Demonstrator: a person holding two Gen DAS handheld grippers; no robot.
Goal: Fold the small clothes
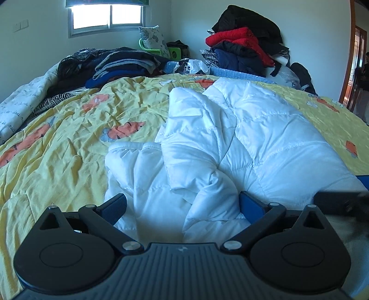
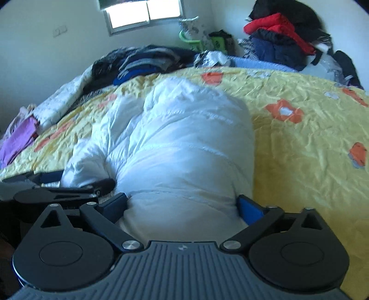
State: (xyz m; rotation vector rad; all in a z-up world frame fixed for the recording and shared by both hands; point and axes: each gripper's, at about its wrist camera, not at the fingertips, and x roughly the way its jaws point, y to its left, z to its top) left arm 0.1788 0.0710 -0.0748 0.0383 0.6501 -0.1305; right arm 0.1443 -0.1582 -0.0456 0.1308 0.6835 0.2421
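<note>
Little can be read here. A white quilt (image 1: pixel 13 108), lying far left of the left fingers at the bed's edge, carries lines of dark cursive script, too small and tilted to make out. A black-and-white printed packet (image 1: pixel 188 65), well beyond the fingers near the clothes piles, shows markings that stay illegible.

Bright window (image 1: pixel 107 16) in pale wall (image 1: pixel 34 46) behind bed (image 1: pixel 57 143)

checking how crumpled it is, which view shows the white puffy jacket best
The left wrist view: the white puffy jacket is sharp there, with its folds and quilting clear. The right wrist view shows the jacket blurred, as one rounded bulk.
</note>
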